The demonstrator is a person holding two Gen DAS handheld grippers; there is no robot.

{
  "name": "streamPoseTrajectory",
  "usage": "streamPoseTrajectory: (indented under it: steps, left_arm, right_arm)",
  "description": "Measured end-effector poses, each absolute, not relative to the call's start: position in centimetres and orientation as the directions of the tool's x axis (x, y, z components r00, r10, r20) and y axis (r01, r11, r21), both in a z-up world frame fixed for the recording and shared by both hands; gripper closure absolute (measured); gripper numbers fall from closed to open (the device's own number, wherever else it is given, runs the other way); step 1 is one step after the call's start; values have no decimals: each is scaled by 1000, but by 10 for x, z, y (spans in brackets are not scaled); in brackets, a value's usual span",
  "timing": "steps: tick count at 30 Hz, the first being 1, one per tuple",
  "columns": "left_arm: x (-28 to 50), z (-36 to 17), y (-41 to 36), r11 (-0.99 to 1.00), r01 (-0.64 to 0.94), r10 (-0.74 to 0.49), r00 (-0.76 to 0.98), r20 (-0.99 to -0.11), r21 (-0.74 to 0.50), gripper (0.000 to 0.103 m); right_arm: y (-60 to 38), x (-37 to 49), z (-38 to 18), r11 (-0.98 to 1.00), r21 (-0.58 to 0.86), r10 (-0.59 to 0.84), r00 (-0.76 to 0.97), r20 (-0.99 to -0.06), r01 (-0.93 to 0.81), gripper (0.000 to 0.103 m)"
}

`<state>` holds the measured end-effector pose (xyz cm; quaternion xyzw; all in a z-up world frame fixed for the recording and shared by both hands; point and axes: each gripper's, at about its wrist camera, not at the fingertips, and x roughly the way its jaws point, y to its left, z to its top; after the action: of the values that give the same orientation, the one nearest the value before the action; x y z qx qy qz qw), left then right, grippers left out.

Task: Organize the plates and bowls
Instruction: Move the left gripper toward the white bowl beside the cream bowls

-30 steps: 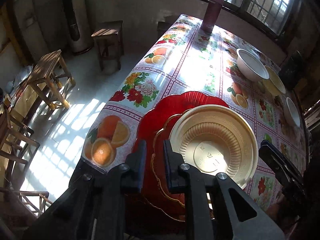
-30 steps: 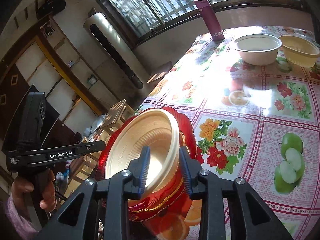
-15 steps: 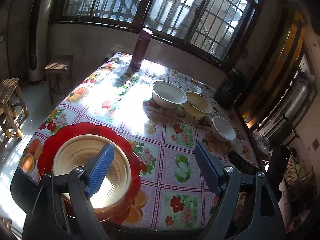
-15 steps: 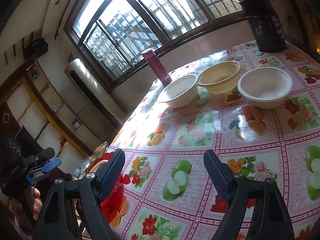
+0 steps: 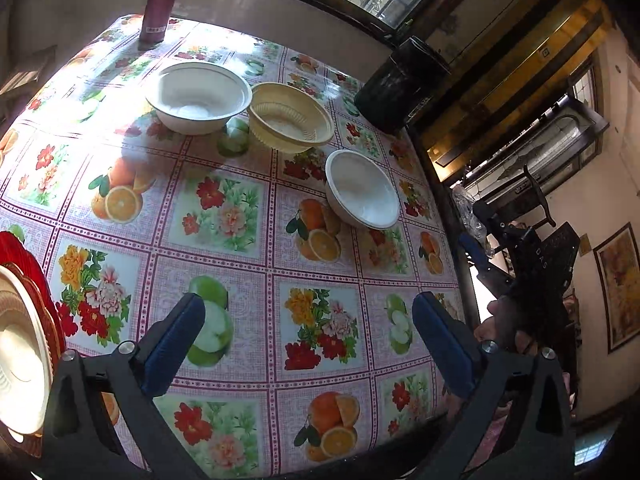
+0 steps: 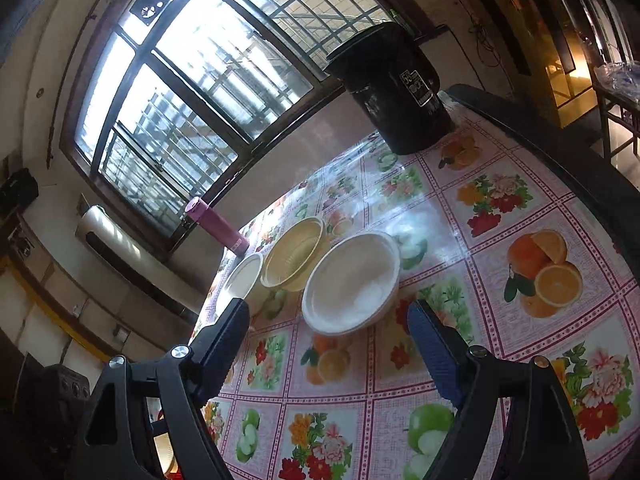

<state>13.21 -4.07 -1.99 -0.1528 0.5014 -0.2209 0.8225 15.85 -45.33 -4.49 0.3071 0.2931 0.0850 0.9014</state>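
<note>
Left tongs (image 5: 308,328) have just spread wide and hold nothing; right tongs (image 6: 328,334) likewise gape empty. On the tabletop (image 5: 248,264) far ahead sit a large white bowl (image 5: 198,96), a cream bowl (image 5: 290,120) (ribbed) and a nearer small white bowl (image 5: 362,190); the red plate (image 5: 24,252) lies near left.

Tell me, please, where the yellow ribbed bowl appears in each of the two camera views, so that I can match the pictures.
Left wrist view: the yellow ribbed bowl sits upper centre, between the large white bowl on its left and the small white bowl lower right.
Right wrist view: the yellow ribbed bowl lies centre left, above the open fingers.
Shared landmark: the pink bottle by the window.
</note>
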Motion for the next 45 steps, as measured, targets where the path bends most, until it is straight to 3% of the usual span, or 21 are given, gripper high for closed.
streamPoseTrajectory:
  steps: [5, 13, 15, 29, 35, 38, 43, 45]
  left_arm:
    - [179, -12, -67, 867, 195, -498, 357, -790, -458, 0]
    - [236, -42, -108, 886, 136, -463, 319, -827, -444, 0]
    - [247, -53, -120, 894, 121, -446, 319, -836, -431, 0]
    - [279, -108, -153, 930, 15, -354, 300, -886, -367, 0]
    - [283, -115, -158, 930, 10, -356, 277, -892, -368, 6]
    - [285, -111, -159, 929, 7, -354, 299, -886, -369, 17]
    - [284, -110, -166, 940, 59, -338, 297, -893, -336, 49]
    - [286, -112, -168, 935, 61, -350, 297, -888, -348, 49]
  right_arm:
    - [-475, 211, -50, 683, 727, 369, 824, -431, 74, 19]
    - [-480, 259, -114, 583, 794, 430, 765, -480, 170, 19]
    - [-487, 260, -119, 551, 818, 445, 771, -456, 165, 19]
    - [-484, 272, -129, 506, 853, 493, 768, -409, 130, 20]
    - [-481, 277, -133, 511, 850, 504, 755, -420, 131, 24]
    - [-481, 279, -134, 516, 846, 502, 755, -422, 130, 29]
    - [-478, 283, -137, 524, 841, 504, 746, -435, 137, 39]
    - [-477, 284, -139, 535, 832, 497, 742, -450, 146, 40]
